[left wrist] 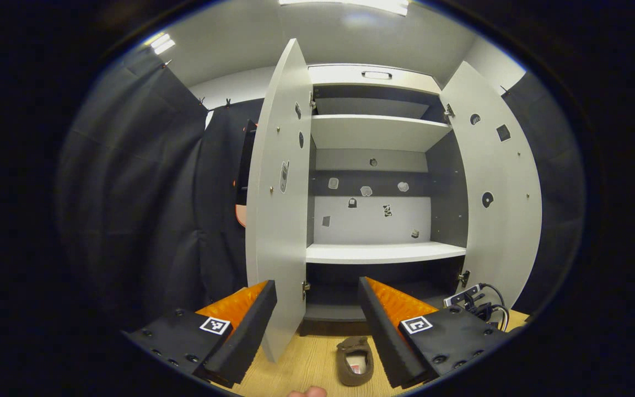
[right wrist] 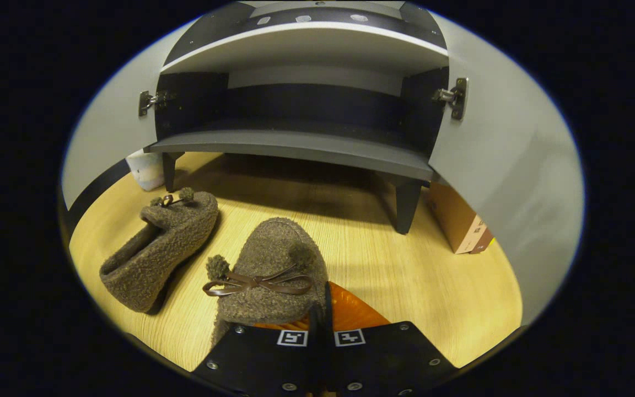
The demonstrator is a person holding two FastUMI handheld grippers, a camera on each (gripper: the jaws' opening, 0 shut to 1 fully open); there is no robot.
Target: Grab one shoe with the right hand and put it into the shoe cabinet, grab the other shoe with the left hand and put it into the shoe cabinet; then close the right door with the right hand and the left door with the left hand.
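Your left gripper view takes in the whole shoe cabinet (left wrist: 378, 193) — both doors swung wide, left door (left wrist: 280, 209) and right door (left wrist: 496, 204), pale shelves bare. Your right gripper view sits low instead: the bottom shelf (right wrist: 295, 146), the wood floor (right wrist: 433, 275) and 2 fuzzy brown shoes. Your left gripper (left wrist: 317, 322) hangs released, jaws spread wide with nothing between them; a shoe lies on the floor beyond its fingers. Your right gripper (right wrist: 326, 309) is clenched on the nearer shoe (right wrist: 276, 270) at its rear edge, fingers nearly together — the bow faces you. The other shoe (right wrist: 160, 248) lies to its left on the floor, tilted, near the cabinet's leg.
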